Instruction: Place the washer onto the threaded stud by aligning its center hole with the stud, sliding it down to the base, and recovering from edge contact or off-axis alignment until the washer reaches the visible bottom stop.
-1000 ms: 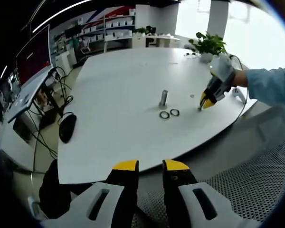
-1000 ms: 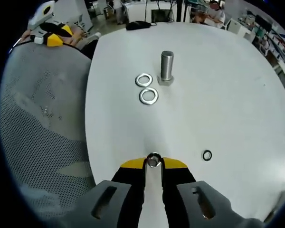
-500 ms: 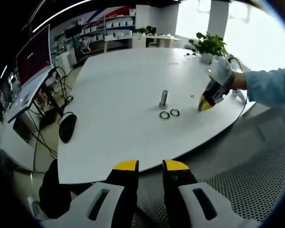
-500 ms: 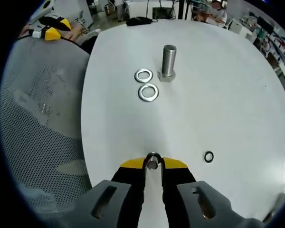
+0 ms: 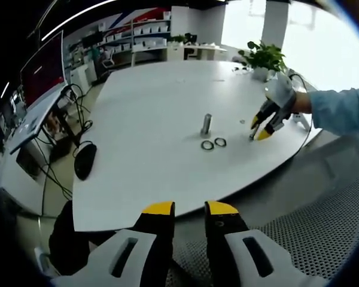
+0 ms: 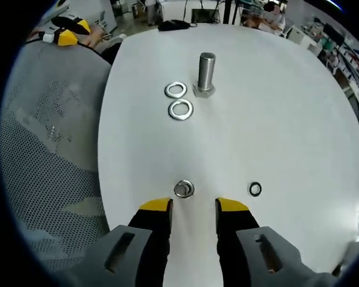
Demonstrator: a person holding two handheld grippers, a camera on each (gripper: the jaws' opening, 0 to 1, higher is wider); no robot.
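Right gripper view shows the right hand-held gripper (image 6: 193, 207) with its jaws spread, a washer (image 6: 183, 189) lying flat on the white desk (image 6: 287, 119) just ahead of the yellow tips. Farther off, the threaded stud (image 6: 206, 73) stands upright, two washers (image 6: 178, 100) beside its base, and a small dark ring (image 6: 255, 189) sits to the right. Left hand-held gripper (image 5: 189, 209) hangs off the desk edge, jaws slightly parted, holding nothing.
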